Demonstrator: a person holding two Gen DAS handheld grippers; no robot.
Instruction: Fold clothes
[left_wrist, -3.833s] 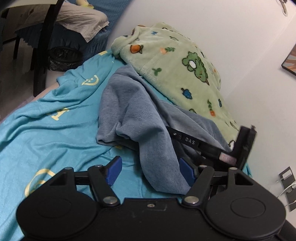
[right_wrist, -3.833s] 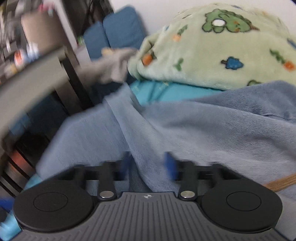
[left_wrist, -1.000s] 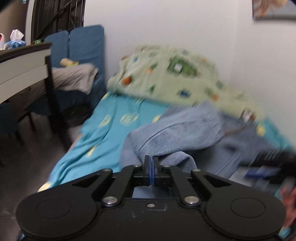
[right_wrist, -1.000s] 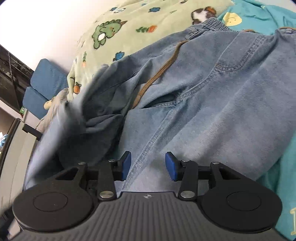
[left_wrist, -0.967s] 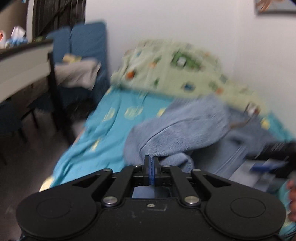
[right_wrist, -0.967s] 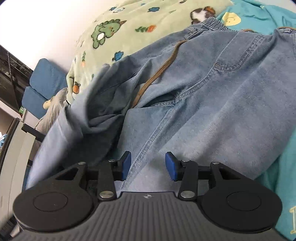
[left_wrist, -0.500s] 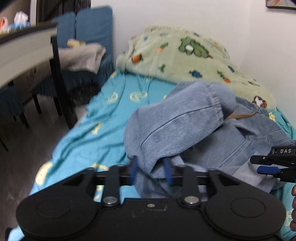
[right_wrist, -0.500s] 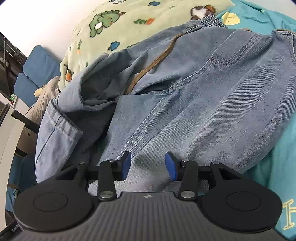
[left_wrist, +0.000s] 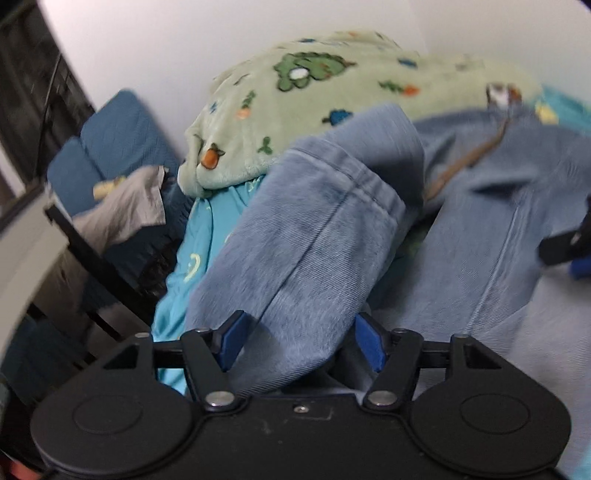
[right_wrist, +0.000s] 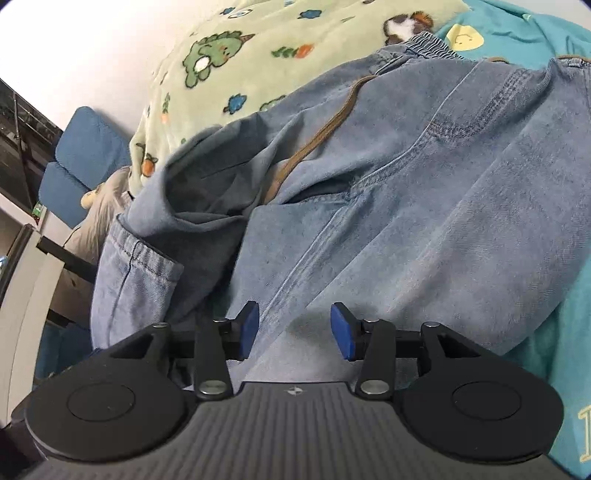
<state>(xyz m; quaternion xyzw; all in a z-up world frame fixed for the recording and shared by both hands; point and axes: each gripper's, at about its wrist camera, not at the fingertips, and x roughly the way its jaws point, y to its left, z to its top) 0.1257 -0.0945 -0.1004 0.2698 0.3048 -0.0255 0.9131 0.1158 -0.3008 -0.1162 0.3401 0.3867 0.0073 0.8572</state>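
Note:
Light blue denim trousers (right_wrist: 424, 192) with a brown drawstring lie spread on the bed. One leg is folded over, its hemmed cuff (left_wrist: 343, 192) lying on top; it also shows in the right wrist view (right_wrist: 136, 258). My left gripper (left_wrist: 301, 339) is open, its blue pads on either side of that folded leg without clamping it. My right gripper (right_wrist: 293, 330) is open, just above the flat denim. Its tip shows in the left wrist view (left_wrist: 569, 243) at the right edge.
The bed has a turquoise sheet (right_wrist: 554, 33) with yellow prints. A green cartoon fleece blanket (left_wrist: 332, 96) is heaped against the white wall. A blue chair (left_wrist: 110, 147) with grey cloth and a dark desk (left_wrist: 37, 240) stand left of the bed.
My left gripper was shut on the trouser leg a second ago, carried it over the trousers, and has opened and let it go. My right gripper stayed open over the denim.

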